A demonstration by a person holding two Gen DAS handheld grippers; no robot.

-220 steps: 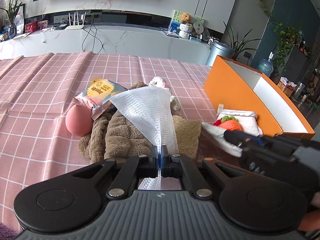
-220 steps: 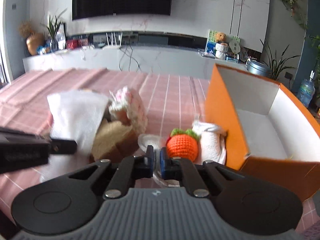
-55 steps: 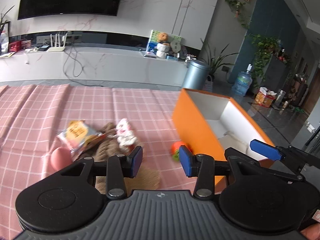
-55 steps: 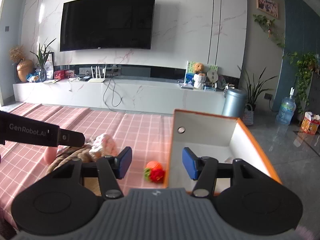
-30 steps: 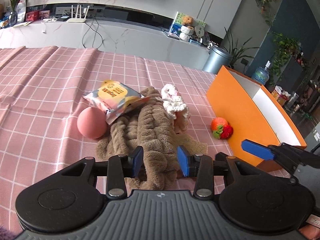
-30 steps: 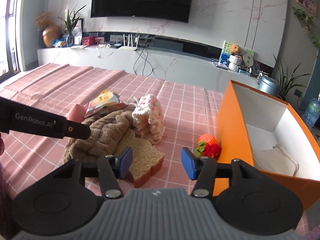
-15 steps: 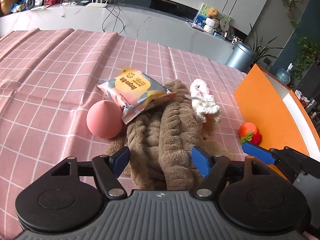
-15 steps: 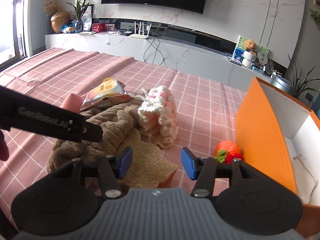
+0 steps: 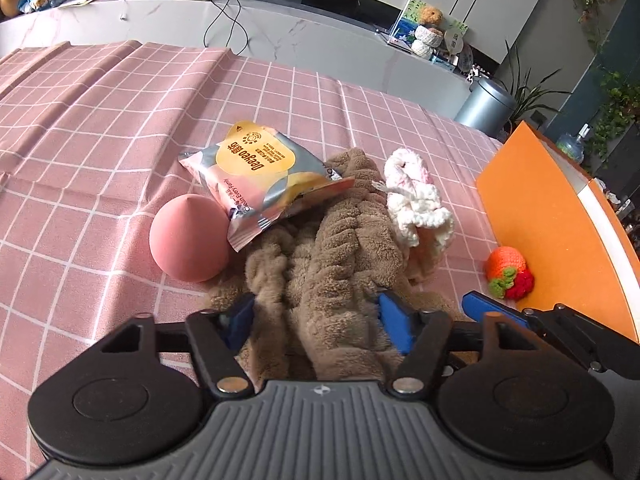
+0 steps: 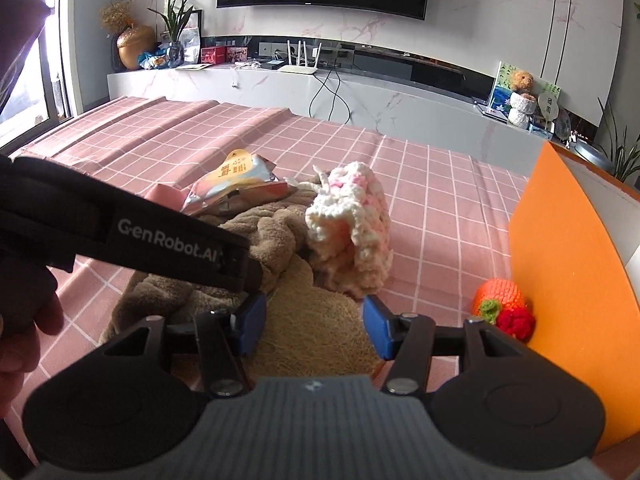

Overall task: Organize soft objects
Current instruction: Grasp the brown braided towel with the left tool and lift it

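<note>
A brown fluffy cloth [image 9: 344,248] lies heaped on the pink checked tablecloth. My left gripper [image 9: 316,320] straddles its near fold; the jaws are closing with the cloth between them, not clamped. A snack packet [image 9: 260,172] rests on the cloth, beside a pink egg-shaped ball [image 9: 188,240]. A white-pink crocheted piece [image 10: 352,232] leans on the cloth's right side. My right gripper [image 10: 316,326] hovers over a tan toast-shaped pad [image 10: 316,308], its jaws opening and holding nothing. A crocheted orange and strawberry [image 10: 500,304] lie against the orange box [image 10: 560,260].
The left gripper's black body [image 10: 160,240] crosses the right wrist view just left of my right fingers. A hand [image 10: 16,320] shows at that view's left edge. Beyond the table stand a marble counter [image 9: 280,40] and a grey bin [image 9: 486,104].
Both grippers have come down and closer to the pile. The left jaws spread wide, then narrowed around the brown cloth. The right jaws have widened slightly over the toast-shaped pad.
</note>
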